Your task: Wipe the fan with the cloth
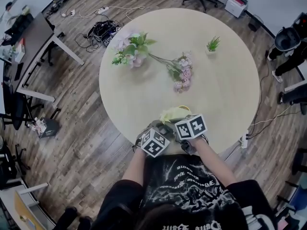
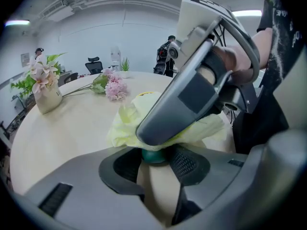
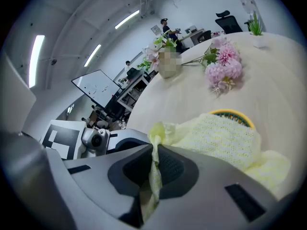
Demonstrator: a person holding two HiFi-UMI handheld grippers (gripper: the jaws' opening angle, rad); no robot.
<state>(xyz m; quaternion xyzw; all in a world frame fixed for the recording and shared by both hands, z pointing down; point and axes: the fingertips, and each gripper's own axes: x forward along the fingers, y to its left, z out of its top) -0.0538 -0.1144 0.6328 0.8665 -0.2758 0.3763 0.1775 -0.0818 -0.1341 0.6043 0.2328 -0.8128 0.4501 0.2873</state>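
Right gripper view: your right gripper point(image 3: 154, 167) pinches the cloth point(image 3: 218, 139), draped over the fan point(image 3: 233, 113) just at its far side, which your left gripper point(image 2: 154, 163) clamps.

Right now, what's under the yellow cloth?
The fan: only its yellow rim and some green grille peek past the cloth, plus a green part clamped in the left tool. The rest is covered. The right tool pinches the cloth's edge.

A round beige table point(image 1: 230, 95) bears a pink-flower vase point(image 1: 130, 49), a loose pink spray point(image 1: 181, 74) and a potted green plant point(image 1: 213, 44). A yellow cloth point(image 1: 172, 113) lies near its edge.
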